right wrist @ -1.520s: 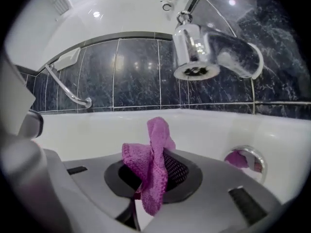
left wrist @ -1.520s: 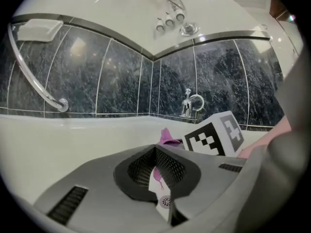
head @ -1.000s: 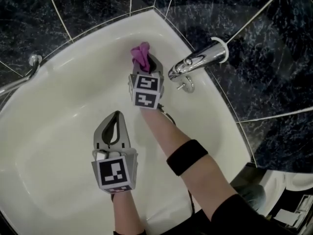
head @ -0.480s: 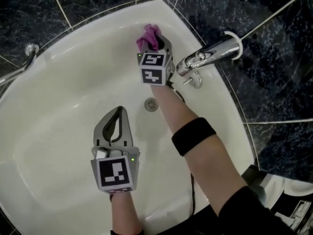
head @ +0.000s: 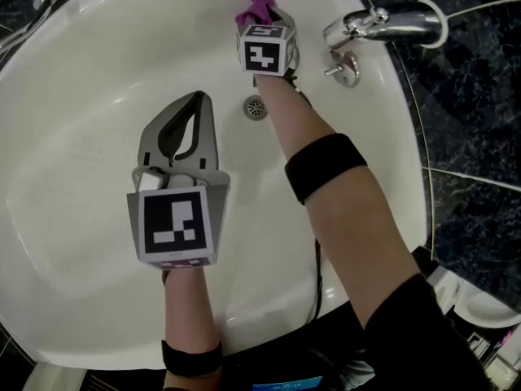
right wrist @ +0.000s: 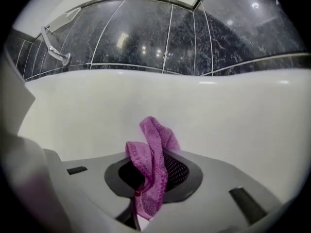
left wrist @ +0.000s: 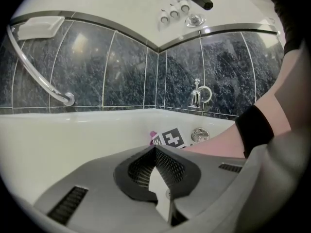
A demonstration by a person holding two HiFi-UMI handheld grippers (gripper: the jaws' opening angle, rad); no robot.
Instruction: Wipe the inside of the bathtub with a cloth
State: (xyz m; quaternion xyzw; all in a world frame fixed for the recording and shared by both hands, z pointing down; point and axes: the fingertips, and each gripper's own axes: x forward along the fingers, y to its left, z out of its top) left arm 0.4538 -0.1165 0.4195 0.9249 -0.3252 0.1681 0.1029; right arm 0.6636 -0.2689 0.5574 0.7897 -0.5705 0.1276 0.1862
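A purple cloth (head: 256,8) (right wrist: 153,159) is pinched in my right gripper (head: 262,15), whose jaws are shut on it. The cloth bunches up against the far inner wall of the white bathtub (head: 98,72) (right wrist: 223,120), left of the tap. My left gripper (head: 195,104) (left wrist: 155,149) hovers over the tub's middle with its jaws closed and nothing between them. In the left gripper view the right gripper's marker cube (left wrist: 171,138) and a sliver of the cloth (left wrist: 153,136) show beyond the jaw tips.
A chrome tap (head: 383,21) (left wrist: 198,95) with a round overflow fitting (head: 348,68) stands at the tub's far right. The drain (head: 255,107) lies between the grippers. A chrome grab rail (left wrist: 39,76) (right wrist: 53,50) runs along dark marbled wall tiles (right wrist: 146,38).
The right gripper has pushed the cloth farther up the tub's far wall near the tap. The head view has tilted nearer, so the left gripper looks larger.
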